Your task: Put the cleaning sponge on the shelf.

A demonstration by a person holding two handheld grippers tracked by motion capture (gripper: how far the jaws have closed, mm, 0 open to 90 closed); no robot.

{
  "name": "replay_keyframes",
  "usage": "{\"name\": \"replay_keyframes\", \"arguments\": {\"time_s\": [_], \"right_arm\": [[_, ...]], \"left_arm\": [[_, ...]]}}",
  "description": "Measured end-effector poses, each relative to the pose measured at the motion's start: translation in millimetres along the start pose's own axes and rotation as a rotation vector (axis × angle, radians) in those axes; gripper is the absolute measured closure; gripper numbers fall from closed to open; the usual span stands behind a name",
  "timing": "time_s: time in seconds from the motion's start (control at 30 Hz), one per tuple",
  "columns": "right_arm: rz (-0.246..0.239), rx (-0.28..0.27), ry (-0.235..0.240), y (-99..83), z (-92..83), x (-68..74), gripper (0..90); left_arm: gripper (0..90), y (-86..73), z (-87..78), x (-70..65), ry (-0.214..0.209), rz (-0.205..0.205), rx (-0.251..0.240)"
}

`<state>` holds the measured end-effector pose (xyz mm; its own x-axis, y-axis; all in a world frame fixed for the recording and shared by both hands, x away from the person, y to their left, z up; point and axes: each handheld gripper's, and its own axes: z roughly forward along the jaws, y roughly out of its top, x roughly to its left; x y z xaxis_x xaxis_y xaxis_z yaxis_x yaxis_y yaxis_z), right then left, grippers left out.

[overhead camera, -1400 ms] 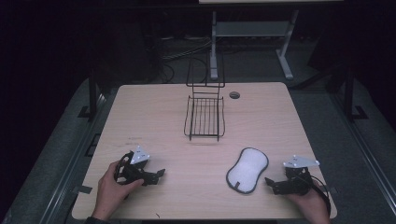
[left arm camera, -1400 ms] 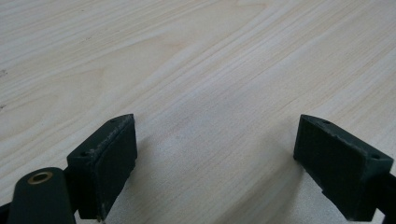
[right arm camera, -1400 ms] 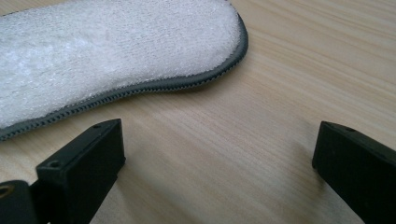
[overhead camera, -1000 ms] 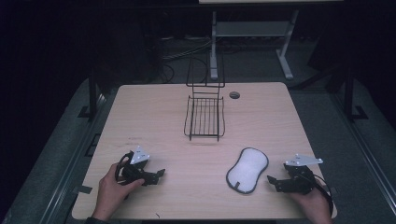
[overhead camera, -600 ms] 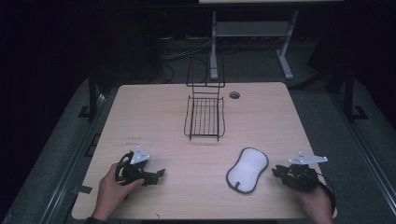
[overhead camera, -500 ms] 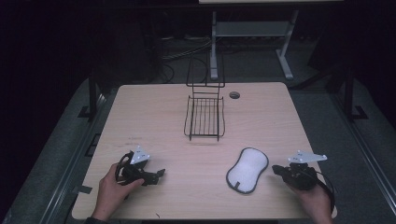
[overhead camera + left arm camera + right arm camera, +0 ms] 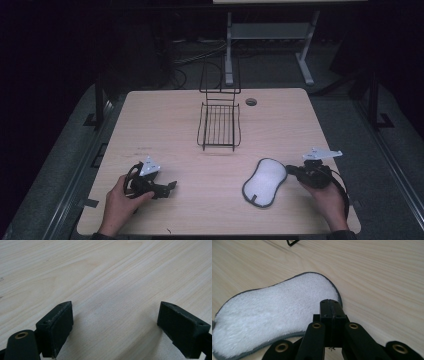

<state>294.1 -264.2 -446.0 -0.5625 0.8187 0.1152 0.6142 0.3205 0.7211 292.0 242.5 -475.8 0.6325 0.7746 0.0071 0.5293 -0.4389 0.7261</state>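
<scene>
Gripped in the person's left hand point(image 7: 119, 200), the left gripper point(image 7: 167, 186) rests at the near left of the light wooden table point(image 7: 165, 125) in the high view, pointing right. At the near right, the right hand point(image 7: 327, 192) holds the right gripper point(image 7: 290, 170), whose tips reach the right edge of a white pad point(image 7: 264, 182) with a dark rim that lies flat on the table. A black wire rack point(image 7: 219, 126) stands at the middle of the table toward the far side, well apart from both grippers, and a small dark hole point(image 7: 251, 102) sits just right of it near the far edge.

From the left gripper view, the left gripper point(image 7: 115, 327) has its two black jaws spread wide, with bare wood grain between them.

From the right gripper view, the right gripper point(image 7: 331, 305) has its jaws pressed together, tips over the near right edge of the fluffy pad point(image 7: 272, 312); whether they pinch its rim I cannot tell. A corner of the rack point(image 7: 292, 242) shows at the far edge.
</scene>
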Motion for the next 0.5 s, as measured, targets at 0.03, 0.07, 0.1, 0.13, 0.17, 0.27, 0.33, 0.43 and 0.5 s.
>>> {"name": "replay_keyframes", "arguments": {"time_s": [0.03, 0.07, 0.1, 0.13, 0.17, 0.27, 0.33, 0.43, 0.5], "right_arm": [[0.0, 0.0, 0.0, 0.0, 0.0, 0.0, 89.9], [-0.002, 0.005, 0.004, 2.4, 4.6, -0.4, 89.9], [-0.002, 0.011, 0.004, 3.1, 6.7, 0.0, 89.8], [-0.012, 0.018, 0.003, 3.5, 9.0, -0.1, 89.9], [-0.012, 0.018, 0.003, 3.5, 9.0, -0.1, 89.9], [-0.013, 0.035, 0.004, 4.2, 15.2, 0.6, 89.9], [-0.011, 0.047, 0.003, 5.3, 20.5, 1.0, 89.9], [-0.009, 0.048, 0.004, 7.3, 23.5, 1.1, 89.9], [-0.017, 0.046, 0.003, 7.9, 24.4, 0.8, 89.9]], "left_arm": [[12.5, 0.0, 0.0, 0.0, 0.0, 0.0, 0.0], [12.5, 0.0, 0.0, 0.0, 0.0, 0.0, 0.0], [12.5, 0.0, 0.0, 0.0, 0.0, 0.0, 0.0], [12.5, 0.0, 0.0, 0.0, 0.0, 0.0, 0.0], [12.5, 0.0, 0.0, 0.0, 0.0, 0.0, 0.0], [12.5, 0.0, 0.0, 0.0, 0.0, 0.0, 0.0], [12.5, 0.0, 0.0, 0.0, 0.0, 0.0, 0.0], [12.5, 0.0, 0.0, 0.0, 0.0, -0.001, 0.0], [12.5, 0.0, -0.1, 0.0, -0.001, 0.0, 0.001]]}}
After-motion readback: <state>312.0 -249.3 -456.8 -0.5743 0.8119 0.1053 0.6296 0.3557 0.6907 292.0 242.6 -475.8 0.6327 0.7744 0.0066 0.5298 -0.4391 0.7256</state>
